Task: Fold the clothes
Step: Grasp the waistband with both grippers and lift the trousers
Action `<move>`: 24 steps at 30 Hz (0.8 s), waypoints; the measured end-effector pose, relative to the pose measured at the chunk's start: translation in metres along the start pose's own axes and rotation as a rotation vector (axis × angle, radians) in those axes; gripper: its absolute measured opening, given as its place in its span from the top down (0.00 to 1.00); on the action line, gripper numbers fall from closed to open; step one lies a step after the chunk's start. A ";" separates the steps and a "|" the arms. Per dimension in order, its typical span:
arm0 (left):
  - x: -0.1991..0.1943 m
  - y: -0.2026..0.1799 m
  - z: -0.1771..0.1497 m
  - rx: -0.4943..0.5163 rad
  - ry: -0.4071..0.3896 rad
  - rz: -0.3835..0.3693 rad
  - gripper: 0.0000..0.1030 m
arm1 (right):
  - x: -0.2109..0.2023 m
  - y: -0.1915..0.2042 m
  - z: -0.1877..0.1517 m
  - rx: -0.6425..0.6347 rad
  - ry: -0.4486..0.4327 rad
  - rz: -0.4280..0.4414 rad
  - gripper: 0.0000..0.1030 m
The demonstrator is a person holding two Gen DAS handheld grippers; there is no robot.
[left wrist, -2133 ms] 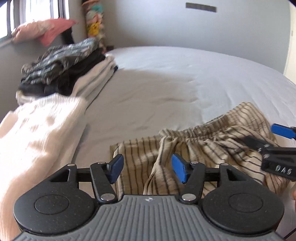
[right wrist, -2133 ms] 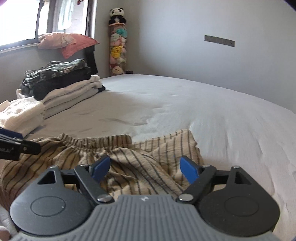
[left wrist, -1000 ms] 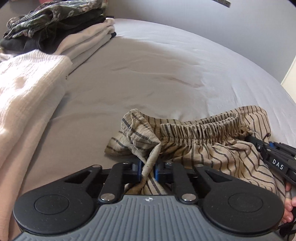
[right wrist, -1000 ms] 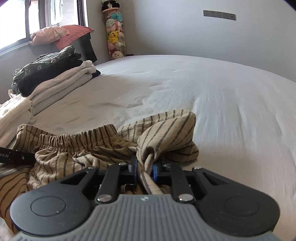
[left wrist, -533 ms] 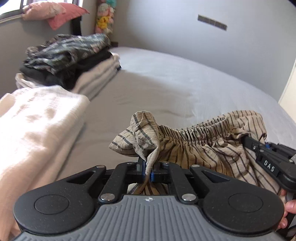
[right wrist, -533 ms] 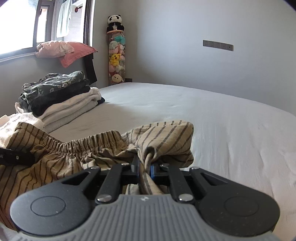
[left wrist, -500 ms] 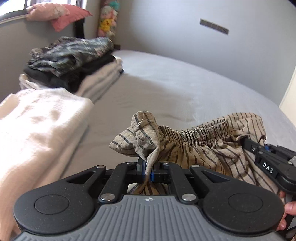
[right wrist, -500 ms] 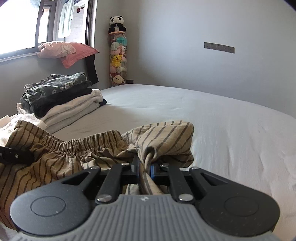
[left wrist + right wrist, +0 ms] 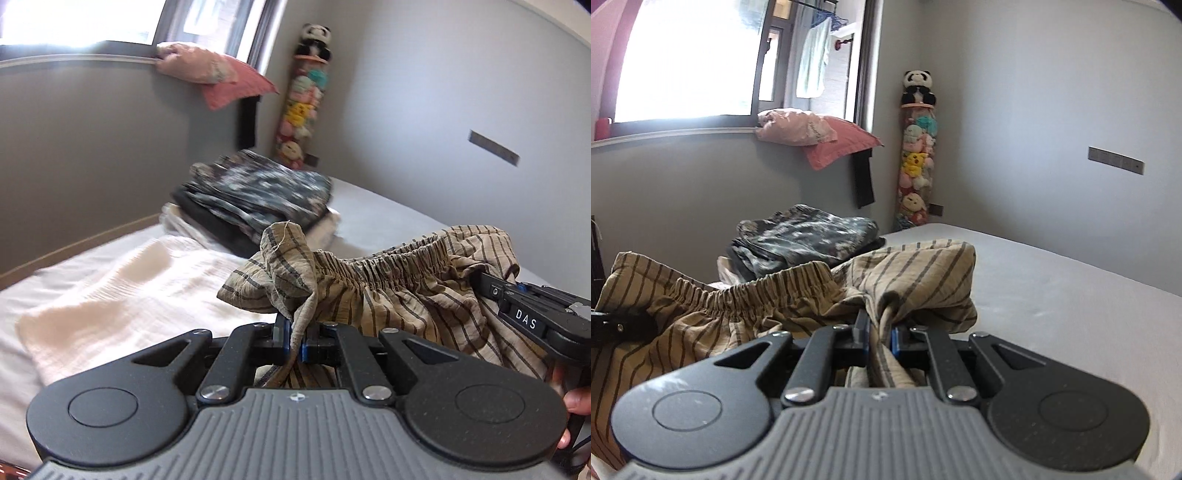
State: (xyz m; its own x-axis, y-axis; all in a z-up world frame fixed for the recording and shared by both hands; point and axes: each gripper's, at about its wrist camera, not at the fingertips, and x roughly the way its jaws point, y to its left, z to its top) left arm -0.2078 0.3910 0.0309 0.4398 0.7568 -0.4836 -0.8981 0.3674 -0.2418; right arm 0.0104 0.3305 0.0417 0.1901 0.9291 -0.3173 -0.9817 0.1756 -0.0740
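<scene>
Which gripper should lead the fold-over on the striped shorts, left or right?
Probably right. Both the left gripper and right gripper are shut on the striped shorts, but the right has open bed beside it; the cream cloth crowds the left.

Both fisheye cameras sit just behind their own fingers, low over the bed [image 9: 1071, 295], facing the far corner by the window [image 9: 687, 62]. The left wrist view looks across from the left; the right wrist view looks from the right. Both share, close up, the striped shorts [image 9: 402, 291] [image 9: 746, 306], and farther off the folded clothes stack [image 9: 255, 199] [image 9: 805, 240] and plush toy column [image 9: 304, 99] [image 9: 916, 155].
</scene>
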 end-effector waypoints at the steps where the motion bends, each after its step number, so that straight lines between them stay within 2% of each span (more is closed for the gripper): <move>1: -0.003 0.011 0.004 -0.022 -0.007 0.021 0.94 | 0.007 0.010 0.008 -0.012 -0.005 0.032 0.89; 6: -0.014 0.067 0.019 -0.144 -0.036 0.136 0.94 | 0.050 0.066 0.042 -0.086 -0.016 0.191 0.89; 11: -0.016 0.111 0.019 -0.253 -0.033 0.264 0.94 | 0.099 0.128 0.062 -0.216 0.007 0.347 0.89; 15: -0.005 0.125 0.009 -0.295 0.009 0.303 0.94 | 0.133 0.167 0.068 -0.328 0.050 0.452 0.89; 19: 0.007 0.138 -0.003 -0.334 0.053 0.336 0.94 | 0.166 0.194 0.070 -0.415 0.084 0.518 0.89; 24: 0.022 0.154 -0.017 -0.382 0.109 0.377 0.94 | 0.203 0.216 0.055 -0.492 0.135 0.541 0.88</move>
State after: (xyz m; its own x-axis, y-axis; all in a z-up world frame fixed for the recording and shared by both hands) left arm -0.3362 0.4548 -0.0308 0.1044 0.7306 -0.6748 -0.9367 -0.1557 -0.3135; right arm -0.1636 0.5746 0.0129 -0.2870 0.7909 -0.5405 -0.8253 -0.4906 -0.2797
